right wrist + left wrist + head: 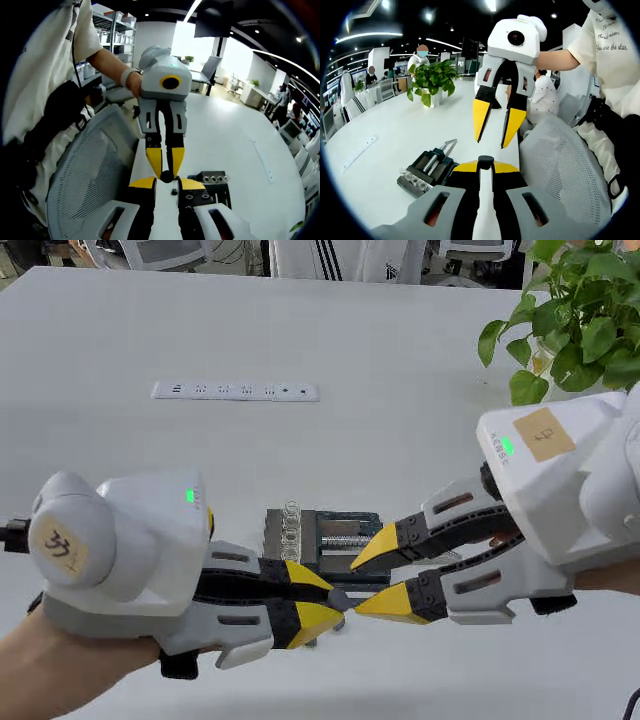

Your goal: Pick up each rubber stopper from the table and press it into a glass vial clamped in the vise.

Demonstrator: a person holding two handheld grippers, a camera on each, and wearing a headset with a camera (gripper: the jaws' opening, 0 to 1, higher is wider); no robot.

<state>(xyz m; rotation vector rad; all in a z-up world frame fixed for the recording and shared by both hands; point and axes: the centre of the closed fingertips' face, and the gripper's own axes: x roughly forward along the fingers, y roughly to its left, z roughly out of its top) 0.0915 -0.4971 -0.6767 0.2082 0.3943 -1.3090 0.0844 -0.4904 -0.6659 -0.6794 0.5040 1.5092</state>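
Presently a small dark rubber stopper (485, 161) is pinched by the left tongs (337, 601); the right tongs (355, 587) are spread, facing them. It should be gripped squarely before release; clear glass vials (291, 520) in the dark metal vise (340, 540) lie just beside the tips.

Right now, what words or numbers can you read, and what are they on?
"You are the star": person's shirt.
"33", handwritten, unsure: tan sticker on left gripper.
Tan label on right gripper: one scrawled mark, unreadable.
Small print beside it: blurred.
Power strip markings: too small.
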